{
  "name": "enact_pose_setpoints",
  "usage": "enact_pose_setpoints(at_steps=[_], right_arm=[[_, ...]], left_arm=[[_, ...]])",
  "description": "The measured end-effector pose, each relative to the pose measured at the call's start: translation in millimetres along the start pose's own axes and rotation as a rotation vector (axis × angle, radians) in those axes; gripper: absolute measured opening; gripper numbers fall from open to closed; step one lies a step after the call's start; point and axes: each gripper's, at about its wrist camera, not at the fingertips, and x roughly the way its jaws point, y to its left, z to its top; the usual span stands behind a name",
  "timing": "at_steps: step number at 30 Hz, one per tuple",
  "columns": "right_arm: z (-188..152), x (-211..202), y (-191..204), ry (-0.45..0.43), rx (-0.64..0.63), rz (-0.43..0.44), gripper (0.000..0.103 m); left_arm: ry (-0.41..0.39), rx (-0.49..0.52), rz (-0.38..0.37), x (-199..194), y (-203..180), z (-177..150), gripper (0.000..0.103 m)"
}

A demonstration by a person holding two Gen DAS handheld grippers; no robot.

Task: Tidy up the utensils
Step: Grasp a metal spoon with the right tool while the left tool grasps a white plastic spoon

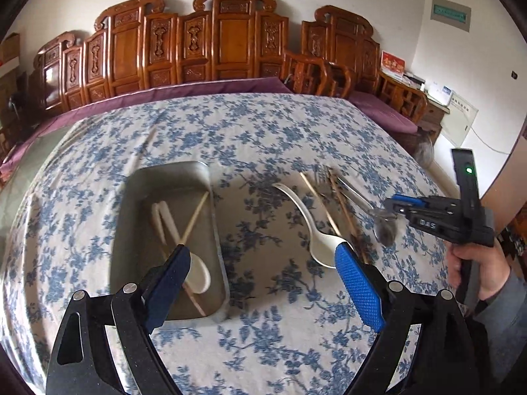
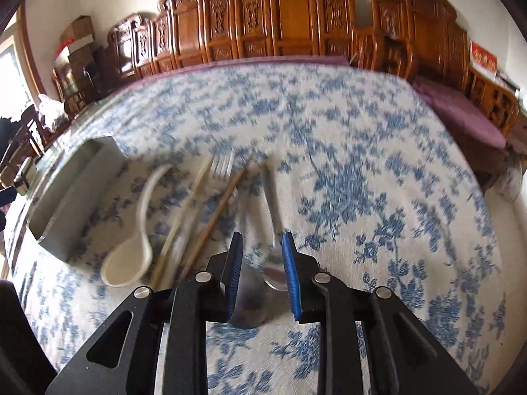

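A metal tray [image 1: 131,204] sits on the floral cloth and holds a white spoon [image 1: 197,273] and chopsticks [image 1: 196,215]. My left gripper [image 1: 263,263] is open and empty above the tray's right edge. To its right lie a white spoon [image 1: 313,230], chopsticks [image 1: 342,210], a fork and a metal spoon [image 1: 385,230]. My right gripper [image 2: 262,263] hovers over that group, its jaws partly closed around the metal spoon [image 2: 273,270]; contact is not clear. The white spoon [image 2: 131,253], chopsticks [image 2: 214,210] and fork [image 2: 224,164] lie left of it, and the tray [image 2: 66,197] stands further left.
Carved wooden chairs [image 1: 230,39] with purple cushions line the table's far side. A side table with papers [image 1: 438,95] stands at the far right. The floral cloth [image 1: 263,131] covers the whole table.
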Motion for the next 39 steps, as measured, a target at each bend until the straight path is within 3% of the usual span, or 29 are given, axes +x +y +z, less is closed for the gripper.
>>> enact_pose_setpoints(at_steps=[11, 16, 23, 28, 39], right_arm=[[15.7, 41.3, -5.2, 0.099, -0.097, -0.024, 0.027], [19.7, 44.5, -3.3, 0.11, -0.121, 0.001, 0.027], [20.2, 47.5, 3.3, 0.124, -0.16, -0.027, 0.026], [20.3, 46.0, -3.8, 0.139, -0.145, -0.034, 0.005], [16.3, 38.2, -19.0, 0.139, -0.101, -0.045, 0.003]], left_arm=[[0.079, 0.045, -0.026, 48.9, -34.2, 6.7, 0.086], [0.102, 0.046, -0.024, 63.8, -38.5, 9.3, 0.086], [0.136, 0.041, -0.015, 84.3, -40.8, 12.1, 0.086], [0.167, 0.032, -0.016, 103.1, -42.3, 14.8, 0.086], [0.21, 0.002, -0.011, 135.4, -37.4, 22.6, 0.086]])
